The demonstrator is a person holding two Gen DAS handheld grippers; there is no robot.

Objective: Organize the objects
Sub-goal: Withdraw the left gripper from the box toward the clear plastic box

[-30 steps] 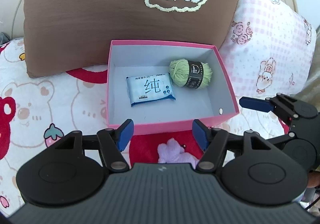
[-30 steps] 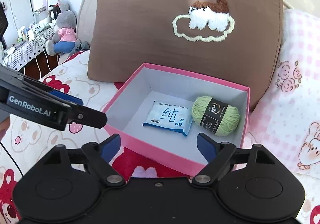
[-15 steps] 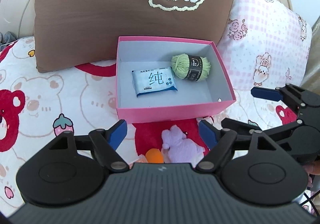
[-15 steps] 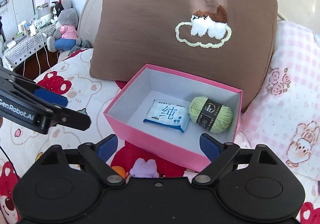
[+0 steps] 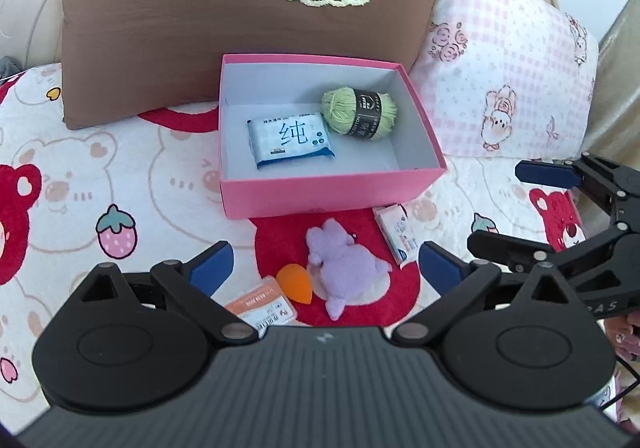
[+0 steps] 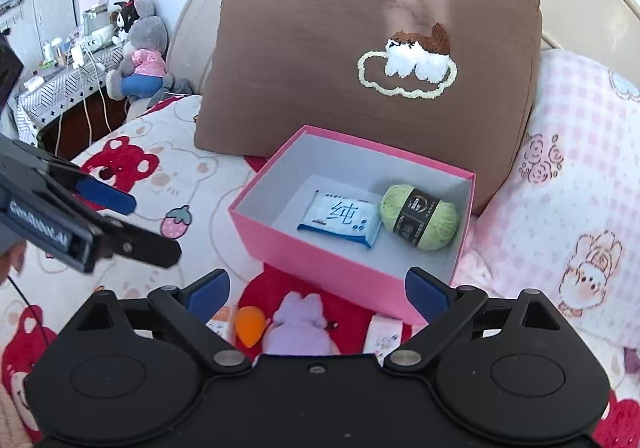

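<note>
A pink box (image 5: 332,191) (image 6: 320,268) sits on the bed and holds a blue wipes pack (image 5: 290,139) (image 6: 340,217) and a green yarn ball (image 5: 360,115) (image 6: 420,217). In front of it lie a purple plush (image 5: 344,264) (image 6: 300,324), an orange sponge (image 5: 294,286) (image 6: 249,324), an orange-white packet (image 5: 262,308) and a small white carton (image 5: 396,234) (image 6: 382,334). My left gripper (image 5: 324,268) hangs over these loose things, jaws opening, nothing between them. My right gripper (image 6: 316,290) is beside it, jaws also opening and empty.
A brown pillow (image 5: 240,7) (image 6: 372,79) leans behind the box, with a pink checked pillow (image 5: 508,67) to its right. The bear-print bedspread (image 5: 80,183) lies all around. Stuffed toys (image 6: 140,43) and a cluttered side table stand off the bed's far left.
Both grippers have drawn back from the box and opened wider. The plush, sponge, packet and carton in front of the box have come into view.
</note>
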